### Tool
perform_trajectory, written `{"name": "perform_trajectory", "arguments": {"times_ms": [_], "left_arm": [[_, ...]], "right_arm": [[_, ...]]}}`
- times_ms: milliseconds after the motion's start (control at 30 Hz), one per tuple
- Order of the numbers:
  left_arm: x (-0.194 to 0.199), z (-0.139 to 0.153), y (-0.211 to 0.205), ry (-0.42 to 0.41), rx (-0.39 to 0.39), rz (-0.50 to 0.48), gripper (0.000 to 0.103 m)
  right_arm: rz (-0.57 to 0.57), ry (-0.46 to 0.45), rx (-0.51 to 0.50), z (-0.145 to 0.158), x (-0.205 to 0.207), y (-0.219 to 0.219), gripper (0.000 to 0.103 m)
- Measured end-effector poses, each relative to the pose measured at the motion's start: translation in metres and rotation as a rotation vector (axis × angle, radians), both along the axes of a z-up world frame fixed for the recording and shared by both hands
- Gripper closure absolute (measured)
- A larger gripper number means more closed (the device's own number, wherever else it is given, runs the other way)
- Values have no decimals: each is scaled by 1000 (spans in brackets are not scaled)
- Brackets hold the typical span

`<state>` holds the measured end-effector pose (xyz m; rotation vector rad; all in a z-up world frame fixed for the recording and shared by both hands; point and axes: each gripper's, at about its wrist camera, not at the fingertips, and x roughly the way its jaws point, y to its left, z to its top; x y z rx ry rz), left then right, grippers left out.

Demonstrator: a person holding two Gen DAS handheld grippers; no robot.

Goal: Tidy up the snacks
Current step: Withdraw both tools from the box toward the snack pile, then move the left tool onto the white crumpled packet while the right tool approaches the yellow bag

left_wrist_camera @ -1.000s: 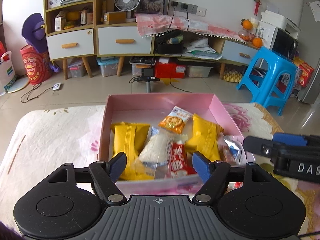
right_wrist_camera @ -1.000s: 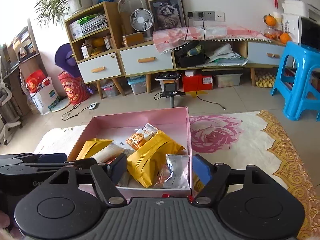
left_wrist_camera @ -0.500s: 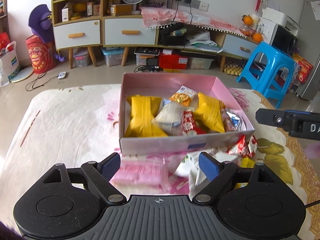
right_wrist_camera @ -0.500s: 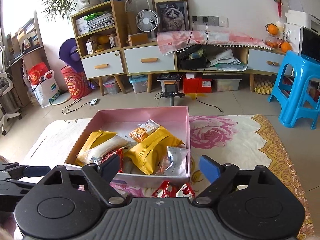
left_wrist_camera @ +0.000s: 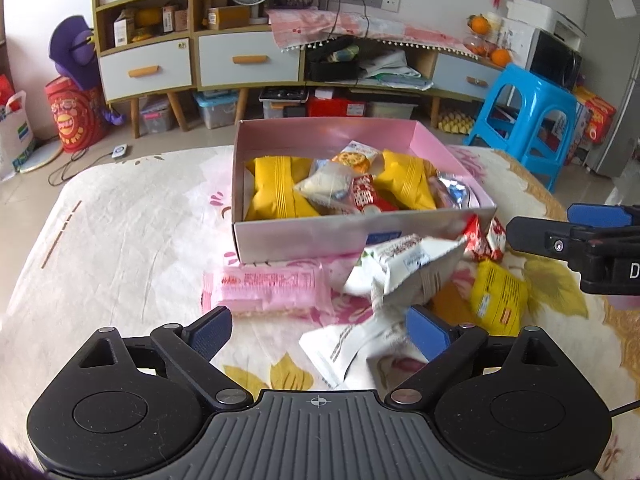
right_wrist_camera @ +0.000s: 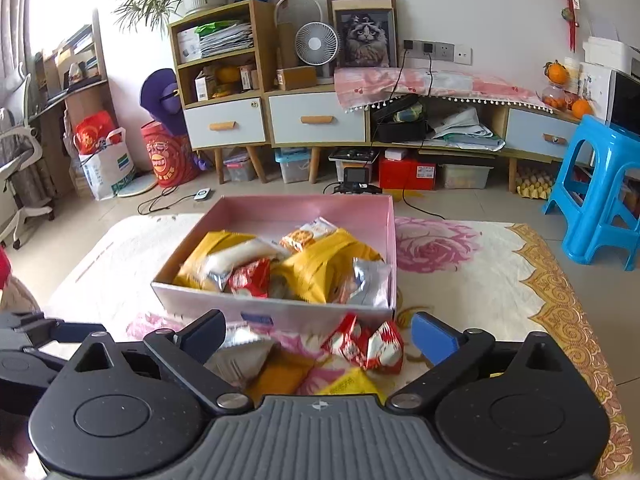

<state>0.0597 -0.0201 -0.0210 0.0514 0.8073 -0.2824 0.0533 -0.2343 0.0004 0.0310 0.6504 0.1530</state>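
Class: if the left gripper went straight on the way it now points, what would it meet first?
Probably the loose white packets on the cloth just beyond the open left gripper, before the pink box; depth is hard to judge.

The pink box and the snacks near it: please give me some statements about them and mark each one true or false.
1. The pink box holds two yellow packets. True.
2. The pink wafer packet lies inside the box. False: it lies on the floral cloth in front of the box.
3. The left gripper is shut on a white packet. False: its jaws stand open, having just been opening, and grip nothing.
4. Two small red-and-white snacks lie outside the box, near its front corner. True.
5. The right gripper holds a yellow packet. False: it is open and holds nothing, its jaws having just been opening.
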Motion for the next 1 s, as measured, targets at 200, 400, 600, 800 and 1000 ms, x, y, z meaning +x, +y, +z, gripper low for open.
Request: {"name": "perform_trajectory", "arguments": {"times_ms": [200, 400, 600, 800, 1000], "left_arm": [[-10, -14, 5, -28, 22, -30, 7], [-16, -28, 8, -30, 21, -51, 7], [-16, -26, -1, -79, 4, -140, 7], [-6, -24, -14, -109, -29, -237, 10], [2, -29, -10, -28, -94, -236, 27]], "right_arm": [[17, 13, -34, -14, -12, -4, 10], [22, 43, -88, -28, -18, -10, 10], [12, 81, -101, -37, -16, -10, 10], [-6, 95, -100, -43, -8, -8, 10], [-22, 142, -95, -56, 2, -6, 10]]}}
